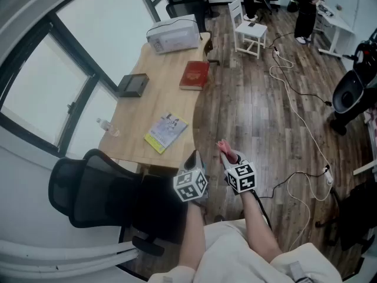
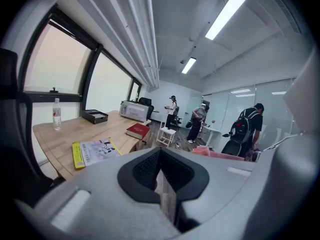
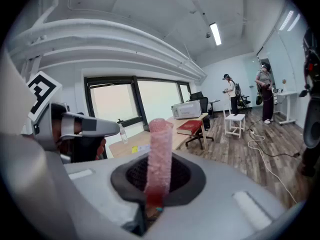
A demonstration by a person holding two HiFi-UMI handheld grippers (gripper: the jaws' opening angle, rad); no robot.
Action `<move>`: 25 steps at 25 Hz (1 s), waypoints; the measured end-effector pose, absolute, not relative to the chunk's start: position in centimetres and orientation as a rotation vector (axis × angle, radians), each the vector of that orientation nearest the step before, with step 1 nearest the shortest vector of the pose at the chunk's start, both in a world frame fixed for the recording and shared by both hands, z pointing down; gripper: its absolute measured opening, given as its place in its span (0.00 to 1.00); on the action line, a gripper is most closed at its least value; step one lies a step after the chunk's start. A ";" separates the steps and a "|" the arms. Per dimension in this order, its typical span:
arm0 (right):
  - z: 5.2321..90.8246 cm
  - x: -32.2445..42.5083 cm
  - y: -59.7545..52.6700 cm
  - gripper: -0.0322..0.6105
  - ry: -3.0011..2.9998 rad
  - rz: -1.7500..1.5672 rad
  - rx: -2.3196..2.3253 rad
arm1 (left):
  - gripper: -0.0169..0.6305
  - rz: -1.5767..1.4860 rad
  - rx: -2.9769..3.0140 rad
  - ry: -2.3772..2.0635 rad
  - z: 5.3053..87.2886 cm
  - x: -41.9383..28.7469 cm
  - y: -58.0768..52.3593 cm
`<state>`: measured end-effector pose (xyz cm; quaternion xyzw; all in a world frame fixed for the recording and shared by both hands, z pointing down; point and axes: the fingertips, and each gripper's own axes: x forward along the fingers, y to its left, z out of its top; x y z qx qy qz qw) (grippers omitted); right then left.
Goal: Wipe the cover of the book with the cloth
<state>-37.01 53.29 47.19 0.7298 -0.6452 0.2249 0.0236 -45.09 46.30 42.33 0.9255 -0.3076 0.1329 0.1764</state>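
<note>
- The right gripper [image 1: 228, 158] is close to the person's body. Its jaws pinch a pink cloth [image 3: 158, 154], which sticks straight up between them.
- The left gripper [image 1: 193, 157] is just beside it. Its jaws are pressed together with nothing in them.
- Both grippers hang over the wood floor [image 1: 265, 122], near the table's [image 1: 132, 140] edge but not over it. A black office chair [image 1: 88, 187] stands at the left.
- I think wiping has not started. The cloth is only being carried to the table.
- 2 books lie on the table: a yellow-edged book [image 1: 166, 131] at the near end and a red book [image 1: 195, 75] farther along. I cannot tell which is meant.
- Next, the cloth has to reach a cover and lie flat on it. The free gripper could hold the book so it does not slide.
- A printer [image 1: 174, 35] sits at the far end.
</note>
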 end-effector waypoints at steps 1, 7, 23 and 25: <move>46.7 -35.7 52.8 0.09 -2.005 0.673 2.266 | 0.04 0.385 2.650 -0.864 42.2 -43.8 46.2; 45.2 -28.6 52.2 0.09 -2.035 0.580 2.253 | 0.04 0.394 2.739 -0.947 41.1 -37.5 46.0; 46.4 -14.5 53.3 0.09 -2.122 0.571 2.267 | 0.04 0.357 2.708 -1.068 41.6 -28.7 45.2; 46.5 -13.1 52.7 0.09 -2.125 0.574 2.272 | 0.04 0.344 2.702 -1.096 41.3 -28.2 44.0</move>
